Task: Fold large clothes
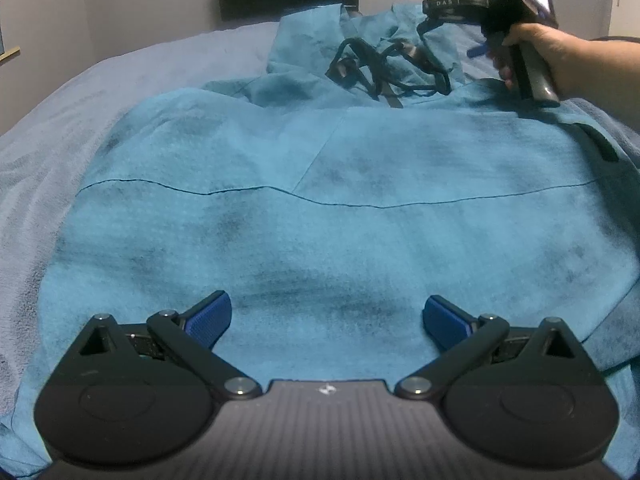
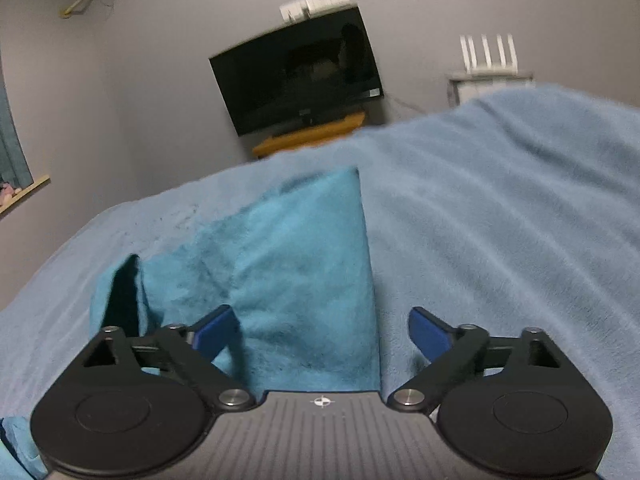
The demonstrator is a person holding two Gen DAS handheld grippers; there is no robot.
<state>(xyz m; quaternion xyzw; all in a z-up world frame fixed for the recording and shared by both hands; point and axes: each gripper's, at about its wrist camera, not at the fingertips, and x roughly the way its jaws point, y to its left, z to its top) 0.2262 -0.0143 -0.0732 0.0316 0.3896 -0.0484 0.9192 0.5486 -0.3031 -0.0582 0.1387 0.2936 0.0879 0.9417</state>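
Teal jacket [image 1: 320,200] on the bed [image 1: 60,120]: soft, light, floppy. Left gripper [image 1: 326,316] and right gripper [image 2: 322,330] both open, empty. Grab the sleeve [image 2: 296,256] end at 12 o'clock.

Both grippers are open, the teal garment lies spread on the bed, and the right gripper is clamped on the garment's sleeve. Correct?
Not quite. The right gripper holds nothing: the right wrist view shows its jaws wide apart above the teal garment. The left gripper is open too, and the garment lies spread on the bed.

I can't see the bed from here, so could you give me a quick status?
Both grippers open, empty. Teal garment spread on blanket. Black drawcords loose near top.
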